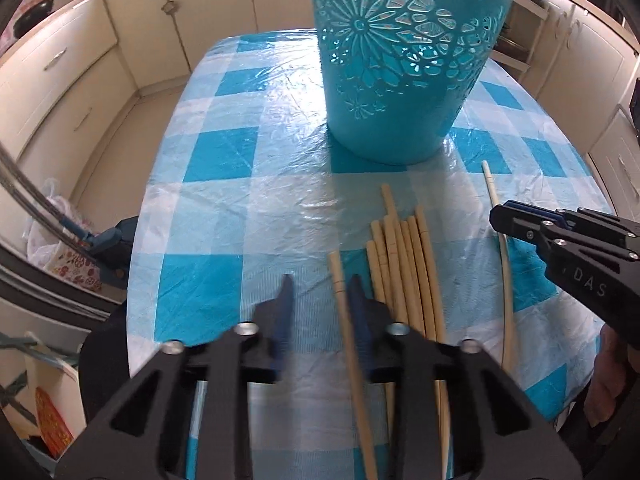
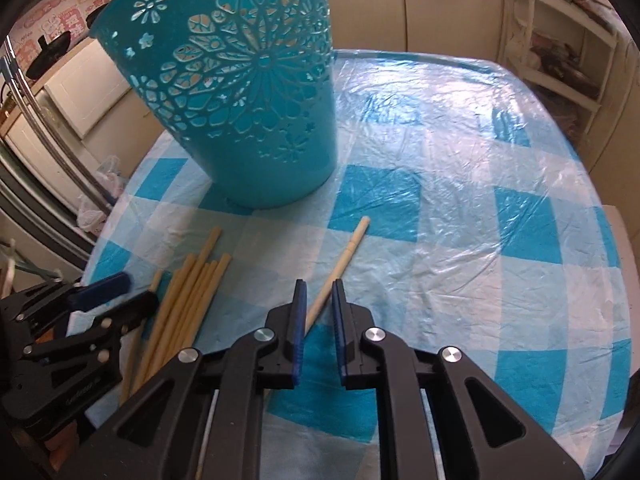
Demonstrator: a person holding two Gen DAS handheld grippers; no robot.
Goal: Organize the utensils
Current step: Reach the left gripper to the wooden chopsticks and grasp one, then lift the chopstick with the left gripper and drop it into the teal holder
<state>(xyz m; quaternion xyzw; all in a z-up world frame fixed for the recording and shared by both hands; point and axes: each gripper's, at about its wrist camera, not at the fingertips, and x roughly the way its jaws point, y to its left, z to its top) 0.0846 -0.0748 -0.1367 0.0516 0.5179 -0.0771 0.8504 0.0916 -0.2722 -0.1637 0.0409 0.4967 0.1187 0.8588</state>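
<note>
Left wrist view, left gripper (image 1: 320, 292): blue ribbed pads stood visibly apart, a single chopstick (image 1: 348, 344) lying between them against the right pad; not clamped as far as the frame showed.
Left wrist view, chopsticks: a bundle of chopsticks (image 1: 404, 268) lay on the table (image 1: 224, 208) just right of the gripper, thin pale rods with grooved ends, tips pointing far toward the bucket (image 1: 400, 64).
Left wrist view, bucket: teal plastic, tapered, pierced with flower cut-outs, upright at the far middle of the table.
Left wrist view, right gripper (image 1: 498, 216): came in from the right with its tips over a lone pale chopstick (image 1: 506, 264) lying apart from the bundle.
Right wrist view, right gripper (image 2: 318, 288): pads were narrowed to a small gap around the lone pale chopstick (image 2: 344, 258); whether they pressed on it I cannot tell.
Right wrist view, table cover: glossy crinkled plastic over blue-and-white checks.
Risk, slip: smooth round rods on slick plastic could roll or pivot out of a light pinch.
Risk, scatter: the left pad beside the bundle could nudge neighbouring chopsticks.
Risk, snag: the cut-out bucket wall could catch a tip on the way in.
</note>
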